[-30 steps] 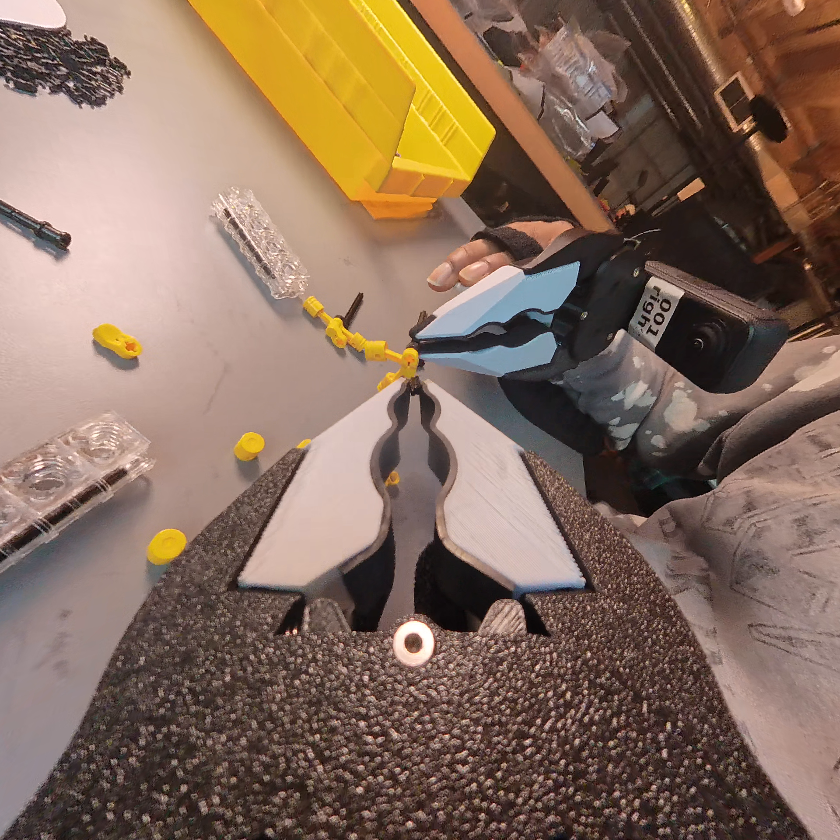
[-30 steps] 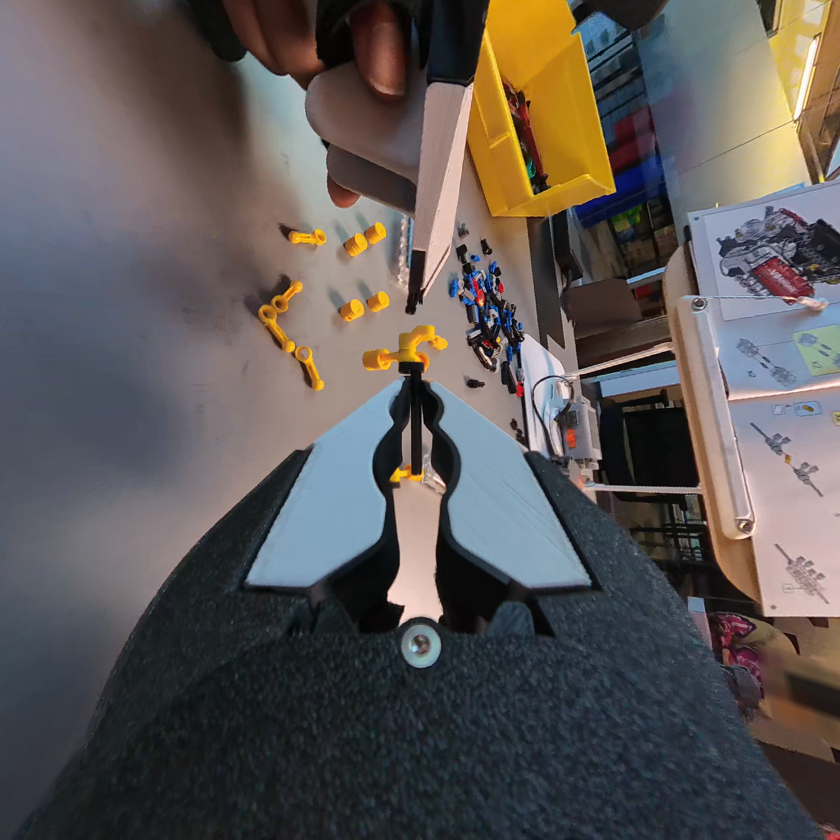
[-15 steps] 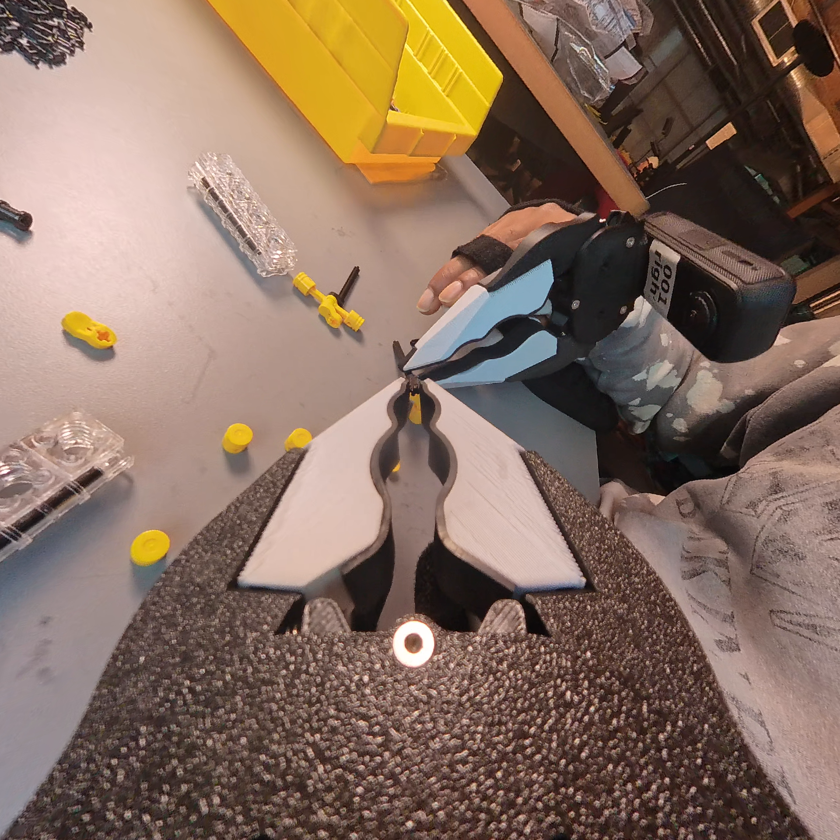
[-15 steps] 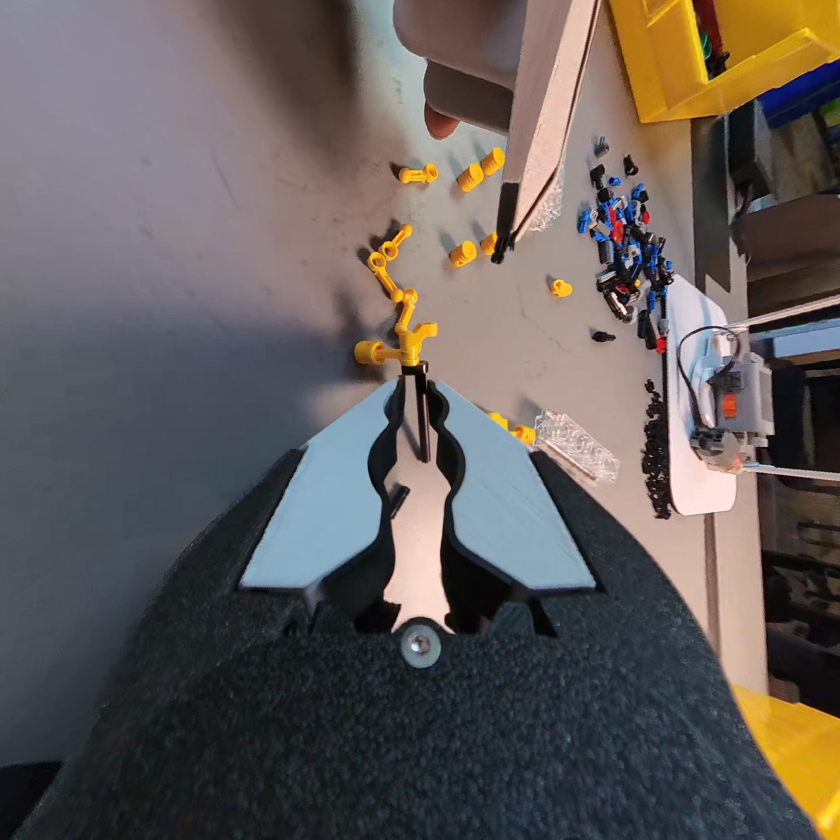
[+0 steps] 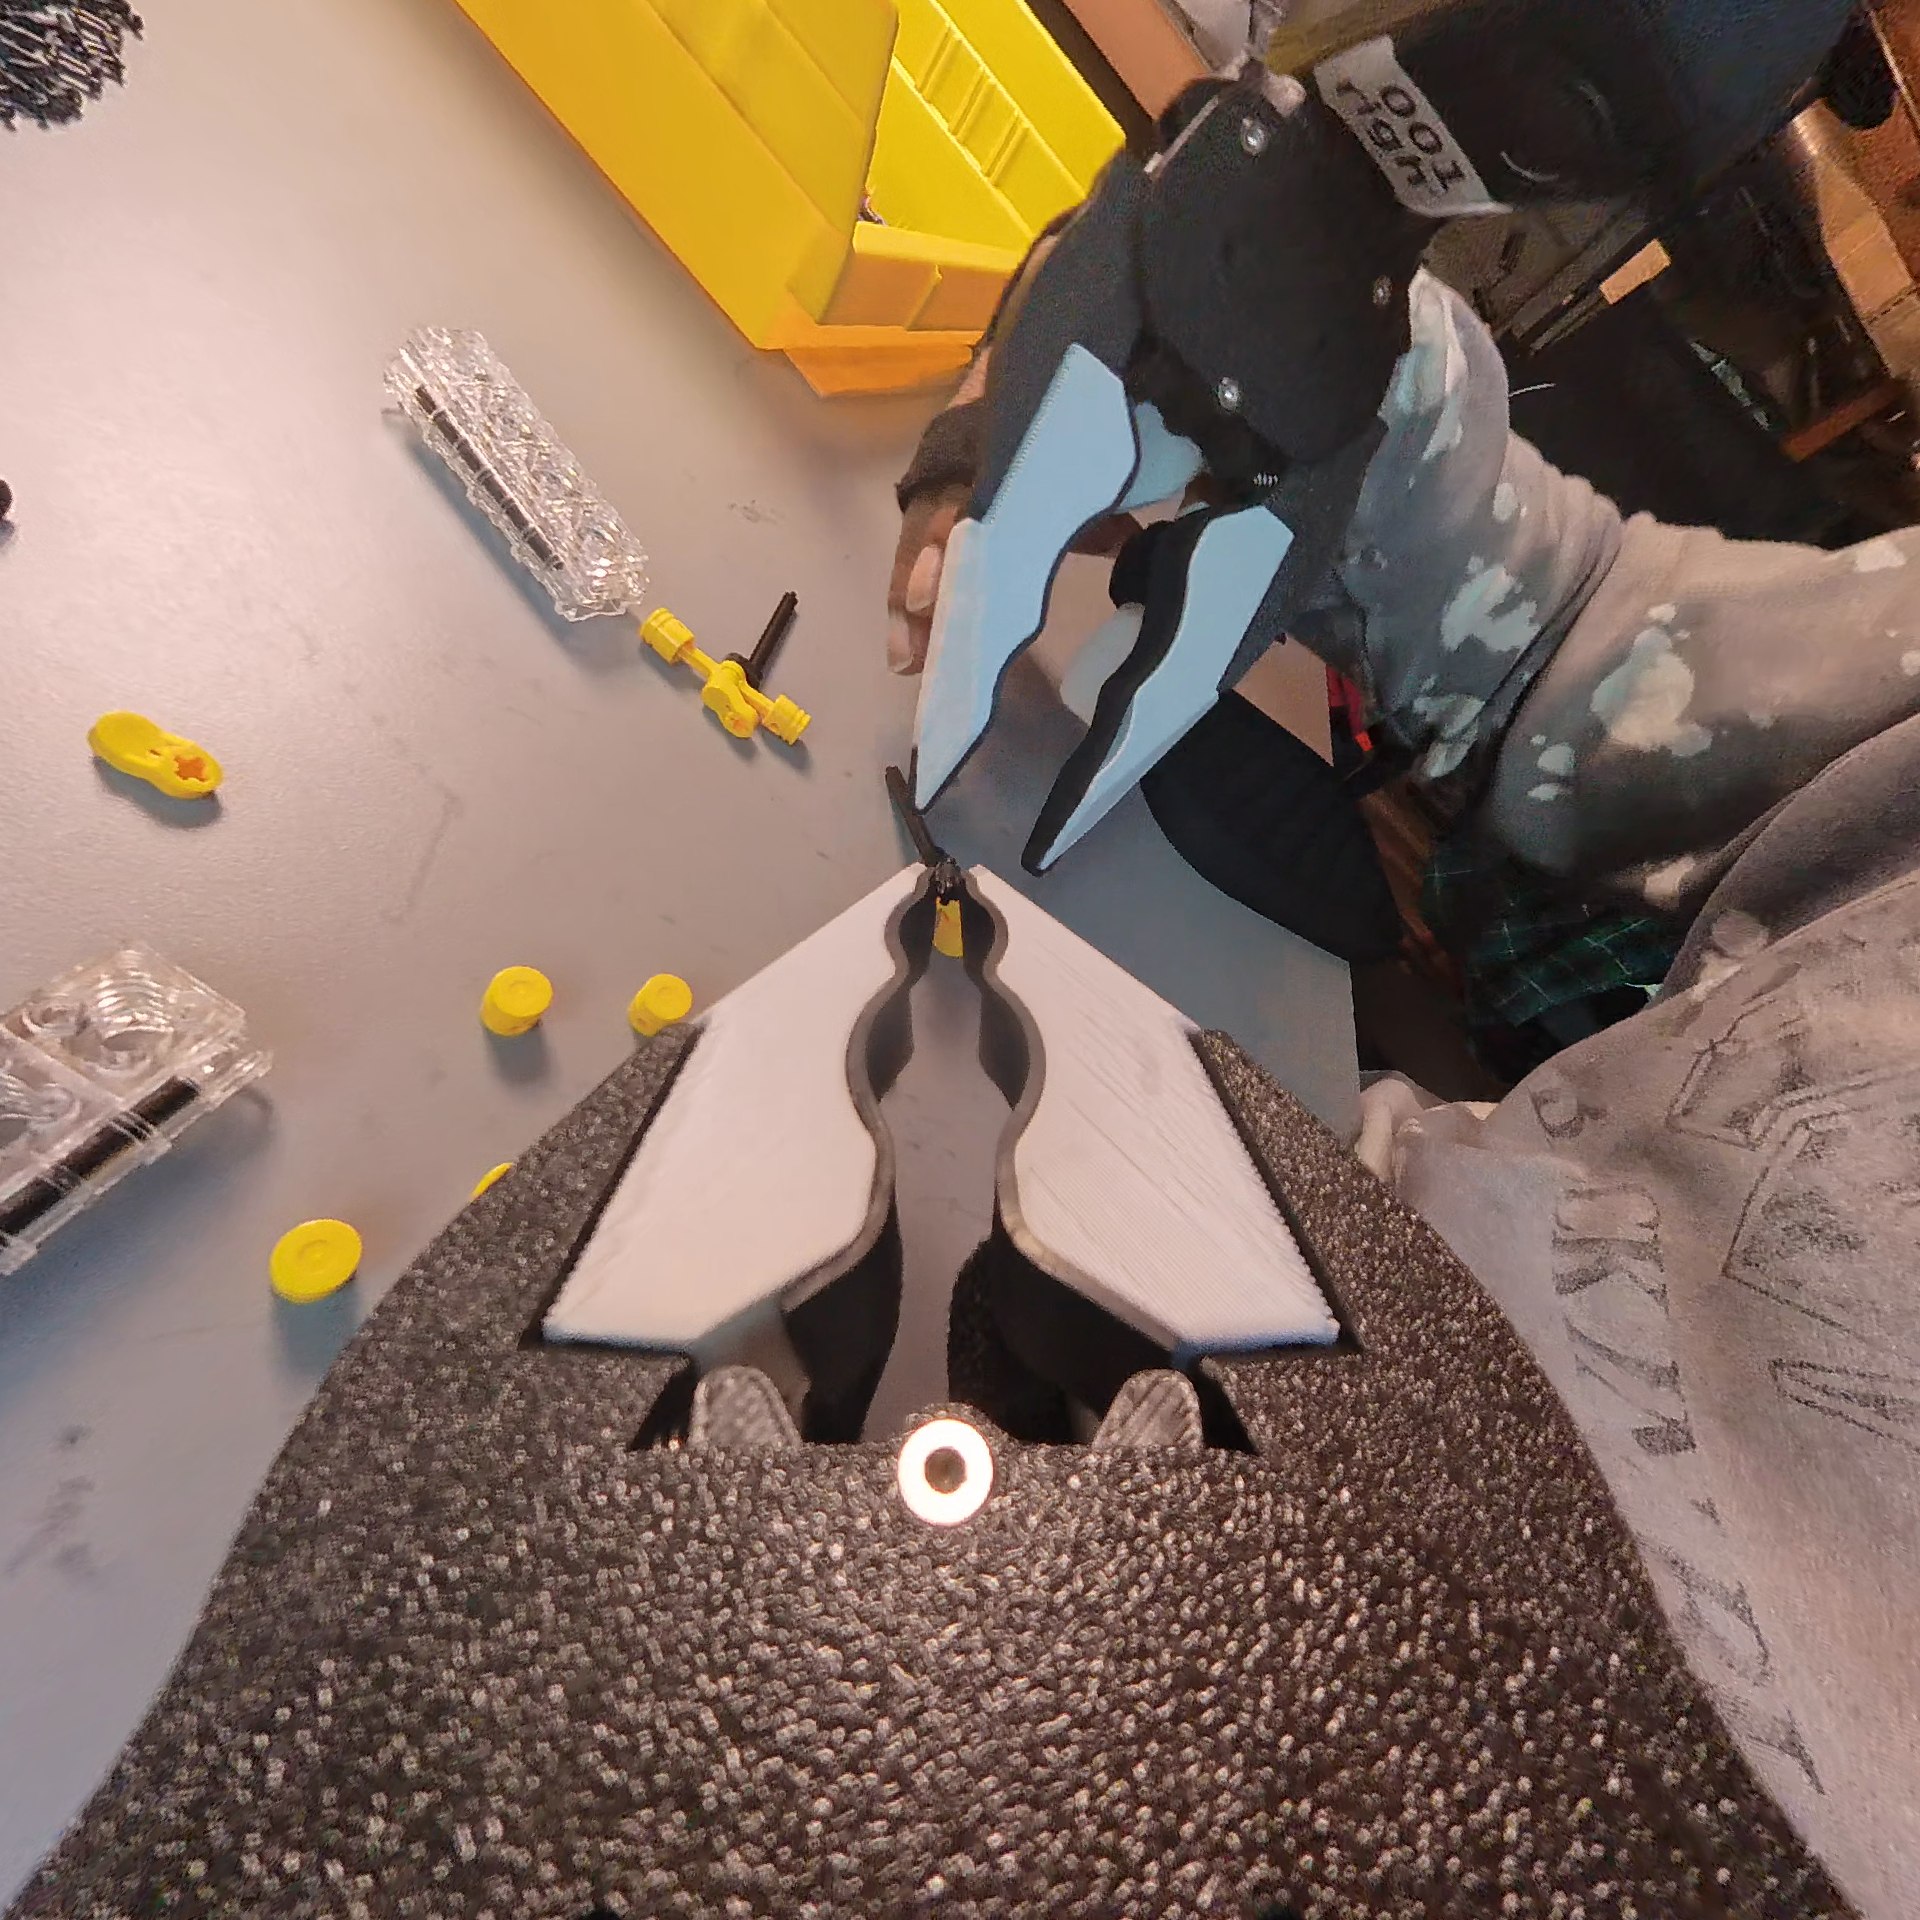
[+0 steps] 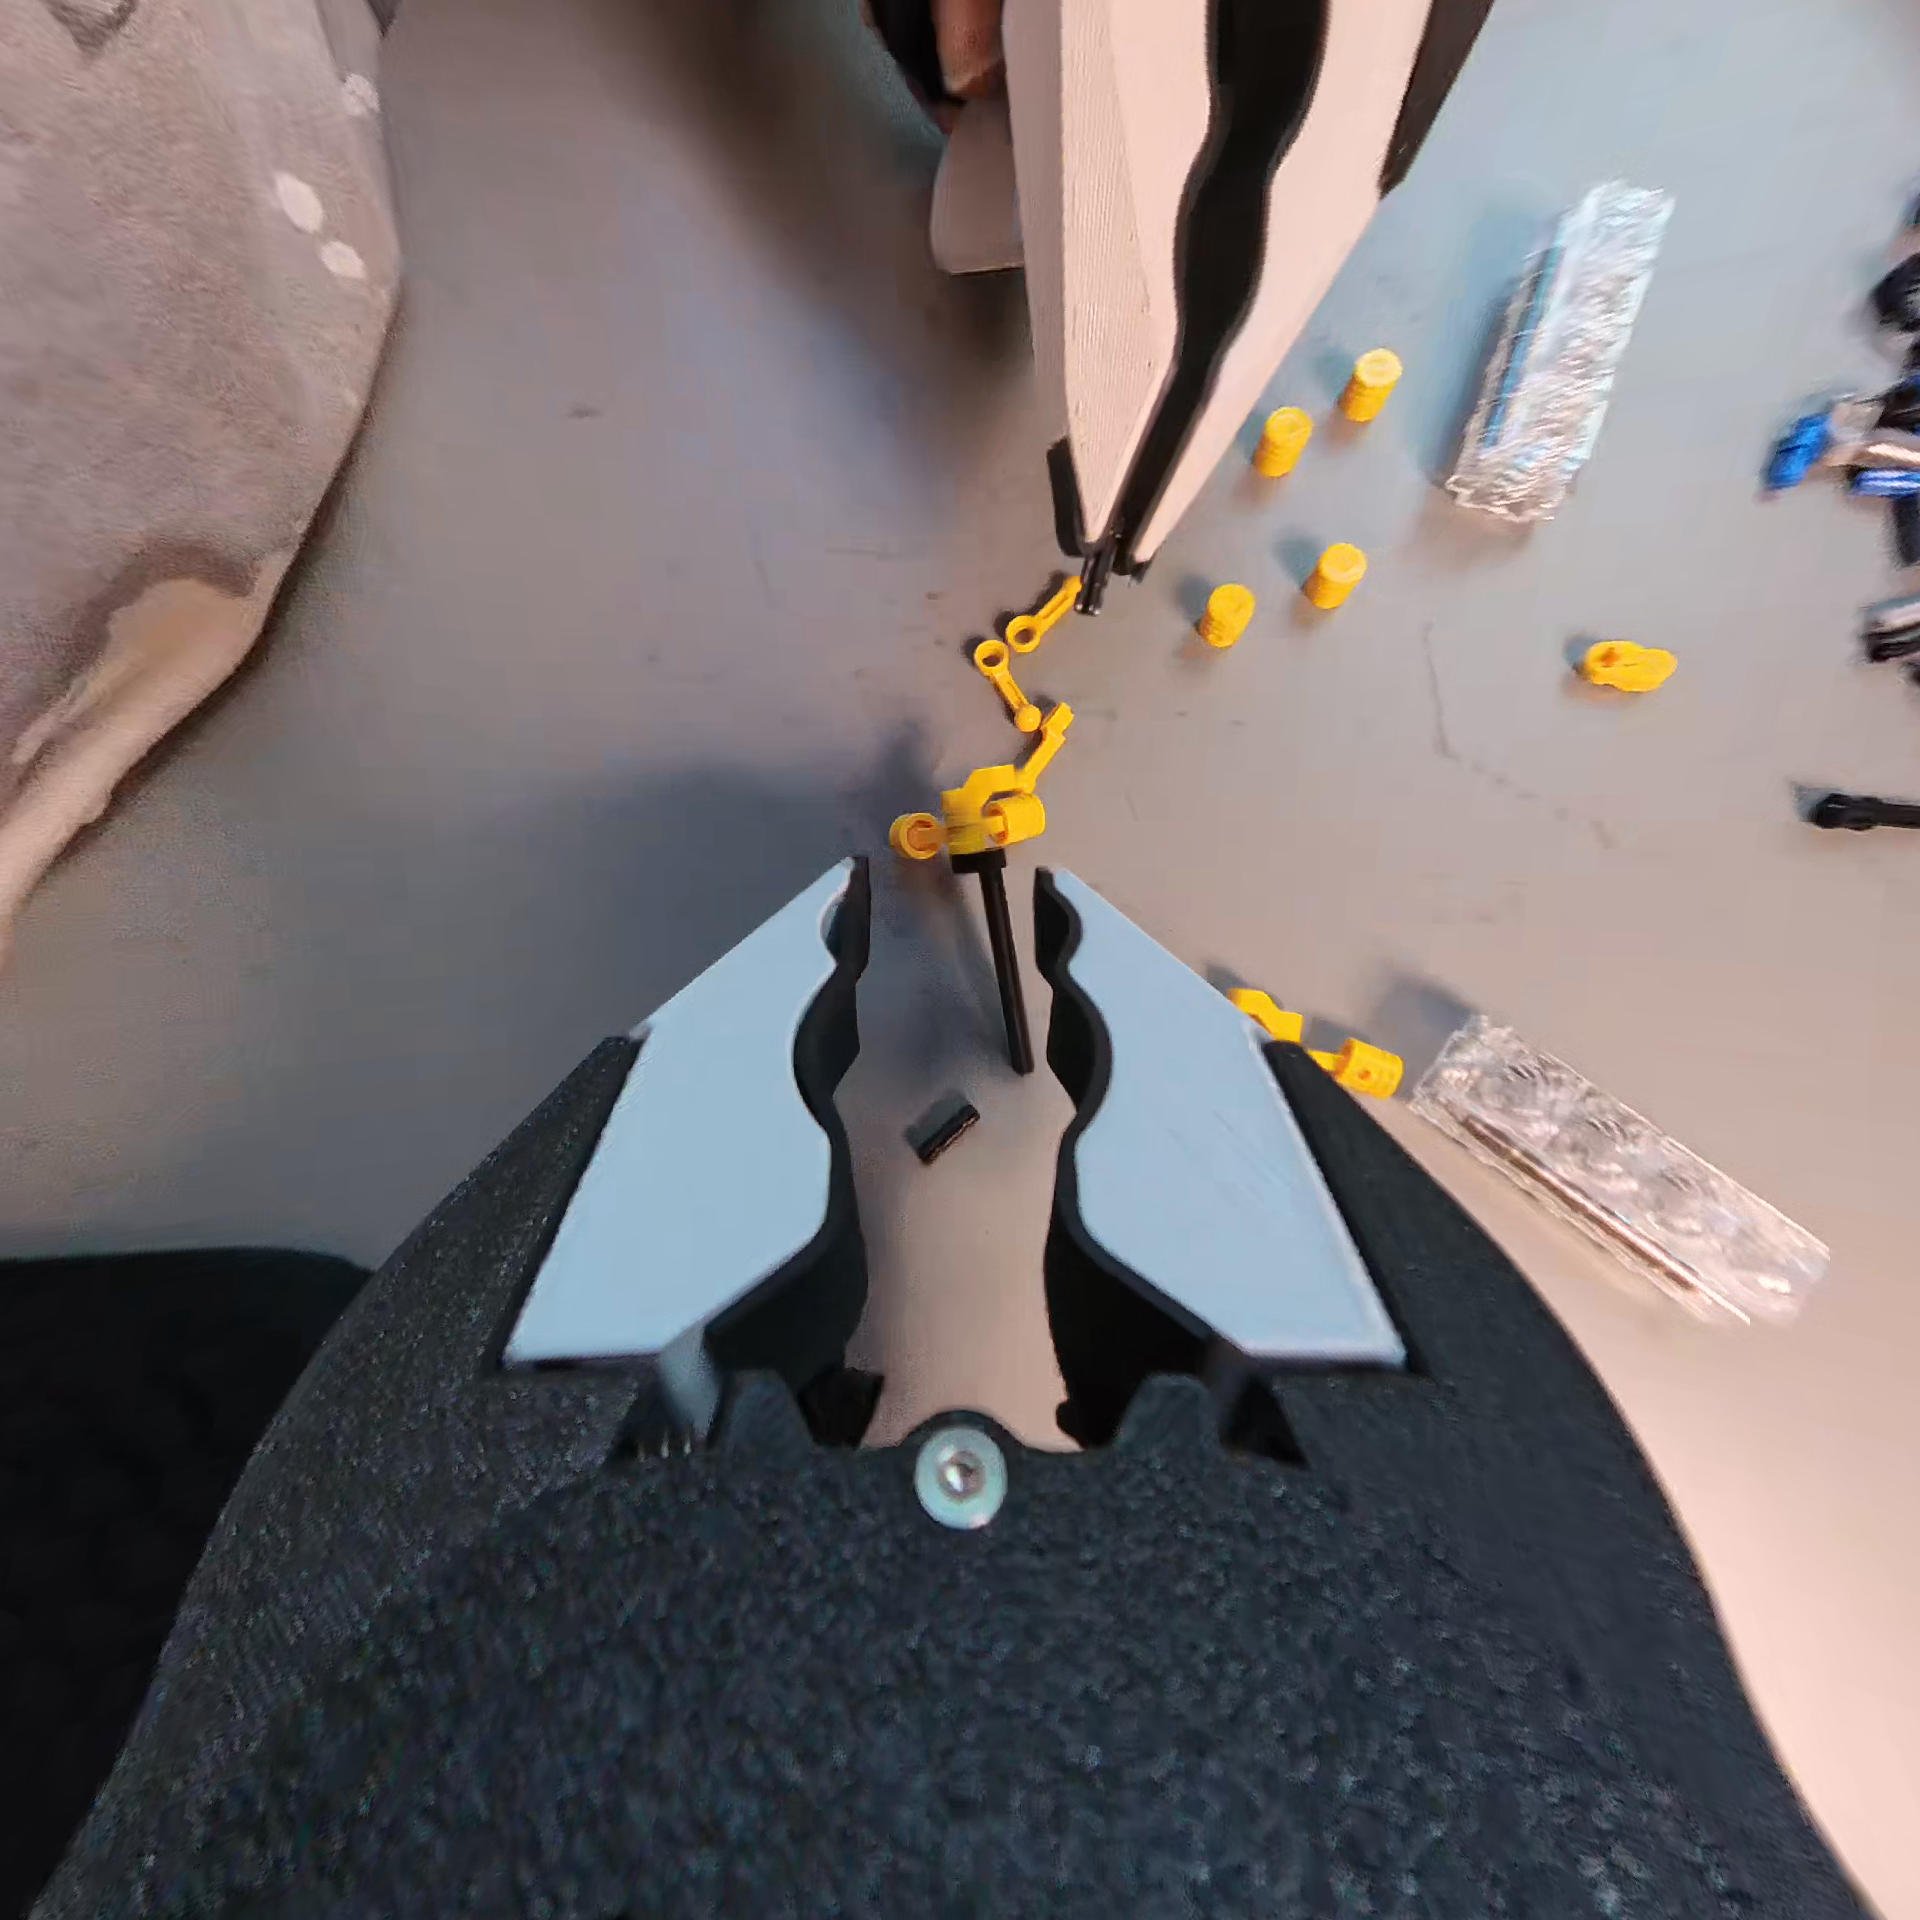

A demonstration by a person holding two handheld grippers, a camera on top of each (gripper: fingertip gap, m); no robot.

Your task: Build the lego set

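My left gripper [image 5: 943, 883] is shut on a short black pin [image 5: 909, 821] that sticks out beyond its tips. It also shows in the right wrist view [image 6: 1101, 551], with the pin [image 6: 1089, 592] at its tip just above the grey table [image 6: 623, 675]. My right gripper [image 6: 945, 883] is open. A black axle [image 6: 1003, 966] topped with yellow connectors [image 6: 977, 816] stands between its fingers, and the pads do not press on it. In the left wrist view the right gripper [image 5: 979, 831] hangs open just beyond my left tips.
A chain of yellow links [image 6: 1013, 675], yellow bushes [image 6: 1226, 613], a small black piece [image 6: 940, 1127] and clear bags [image 6: 1621, 1174] lie on the table. A second yellow-and-black assembly [image 5: 727, 681], yellow bins [image 5: 727, 156] and a grey sleeve [image 5: 1662, 1143] are near. The left gripper's tips are roughly 6 cm from the right gripper's. The small black piece [image 6: 940, 1127] sits 5 cm or so from the ends of my right fingers.
My right gripper has opened and let go of the black axle with the yellow connectors, and has turned downward. My left gripper stays shut on the black pin.
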